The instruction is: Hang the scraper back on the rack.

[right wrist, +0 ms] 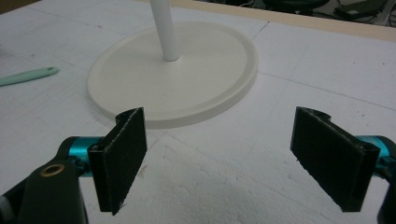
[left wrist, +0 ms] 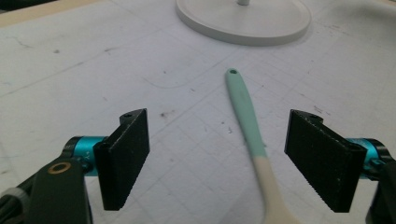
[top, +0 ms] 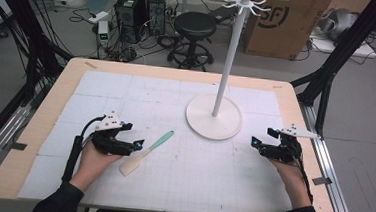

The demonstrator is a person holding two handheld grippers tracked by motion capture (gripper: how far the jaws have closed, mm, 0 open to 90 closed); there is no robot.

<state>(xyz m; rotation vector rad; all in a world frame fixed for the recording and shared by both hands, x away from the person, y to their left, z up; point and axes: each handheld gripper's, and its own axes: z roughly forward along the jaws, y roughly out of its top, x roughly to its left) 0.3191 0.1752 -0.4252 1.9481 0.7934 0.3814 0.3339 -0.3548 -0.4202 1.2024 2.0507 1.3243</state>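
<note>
Spatula (top: 147, 153) flat on bench (top: 34, 125), just right of left tongs (top: 134, 143), handle running away toward stand base (top: 213, 119). Left tongs open, nearer. Right tongs (top: 254, 142) open, well apart.

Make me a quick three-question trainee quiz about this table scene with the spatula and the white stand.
1. True or false: the left tool has its jaws closed on the spatula.
2. Multiple choice: the spatula's mint handle end points toward A) the stand base, B) the person, C) the table's left edge.
3. Fill in: the right tool is ____, with nothing between its jaws.

Key: 1 false, the jaws stand apart with the spatula lying on the table between them; 2 A; 3 open.
</note>
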